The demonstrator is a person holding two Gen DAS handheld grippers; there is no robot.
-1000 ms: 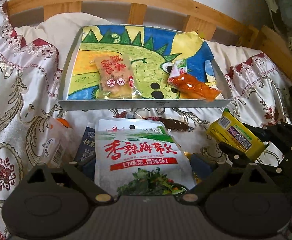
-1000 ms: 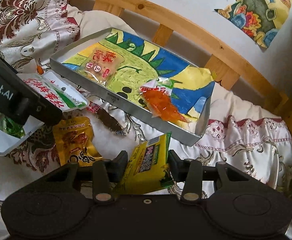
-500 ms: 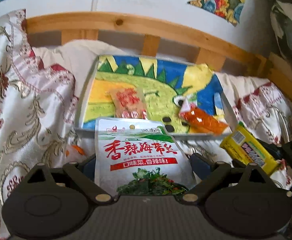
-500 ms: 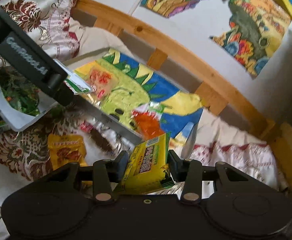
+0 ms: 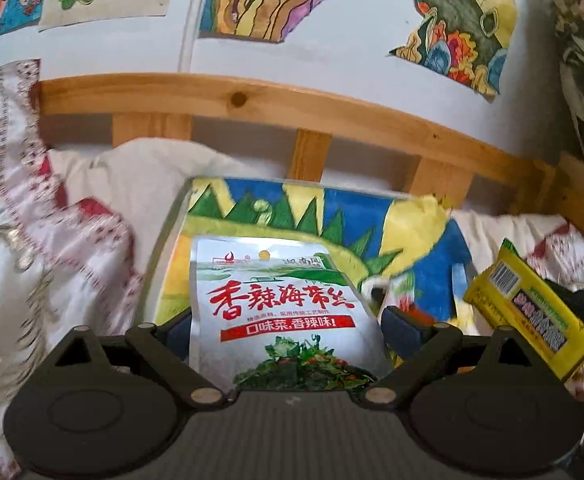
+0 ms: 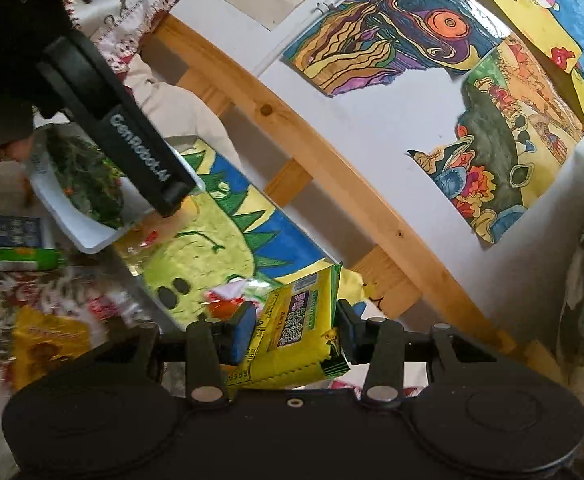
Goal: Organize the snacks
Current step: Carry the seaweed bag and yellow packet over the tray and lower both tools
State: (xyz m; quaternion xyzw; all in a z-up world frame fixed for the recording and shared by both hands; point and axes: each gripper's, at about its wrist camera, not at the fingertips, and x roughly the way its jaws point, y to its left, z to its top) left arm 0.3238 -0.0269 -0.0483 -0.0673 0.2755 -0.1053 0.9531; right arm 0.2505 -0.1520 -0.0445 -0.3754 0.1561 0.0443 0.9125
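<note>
Seaweed packet [image 5: 283, 312] between left jaws (clamped)

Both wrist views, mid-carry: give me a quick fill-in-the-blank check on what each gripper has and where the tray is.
1. The left gripper is shut on a white ____ packet.
2. The right gripper is shut on a packet whose colour is ____.
3. The floor of the tray is lined with a painted ____.
4. Behind the tray runs a wooden ____.

Missing words: seaweed; yellow; dinosaur; rail
</note>
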